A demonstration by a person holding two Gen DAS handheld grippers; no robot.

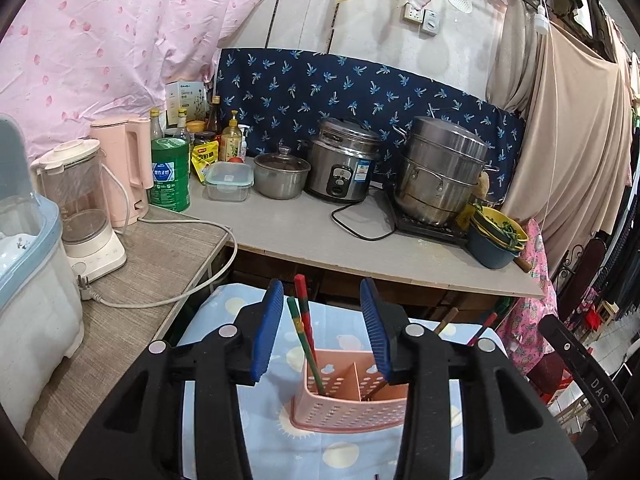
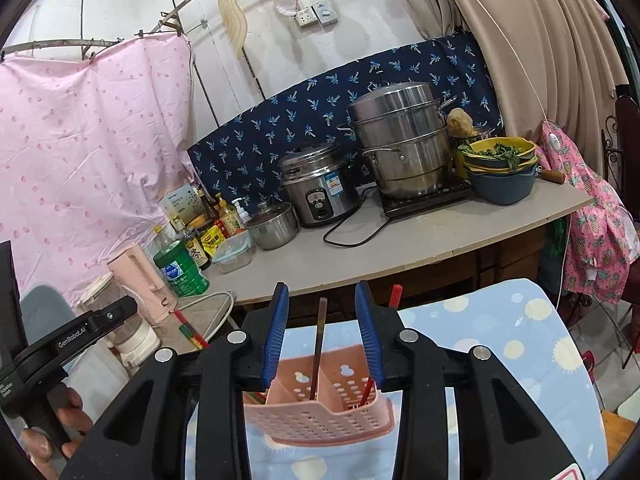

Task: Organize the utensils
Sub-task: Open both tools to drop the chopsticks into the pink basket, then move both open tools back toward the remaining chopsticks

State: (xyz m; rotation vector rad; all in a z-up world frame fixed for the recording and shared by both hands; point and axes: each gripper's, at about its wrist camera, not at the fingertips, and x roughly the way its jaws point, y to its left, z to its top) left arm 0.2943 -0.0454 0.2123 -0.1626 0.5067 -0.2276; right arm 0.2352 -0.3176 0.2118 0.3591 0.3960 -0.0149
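— While both grippers hover, what do they hold?
— Nothing: left gripper and right gripper gape empty above the pink basket, where chopsticks stand on the patterned cloth.

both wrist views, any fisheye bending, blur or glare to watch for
Left wrist view: counter edge bows, corners vignetted black, holder sharp, no glare. Right wrist view: the same counter curves and tilts, steamer shows soft highlights, holder in focus.
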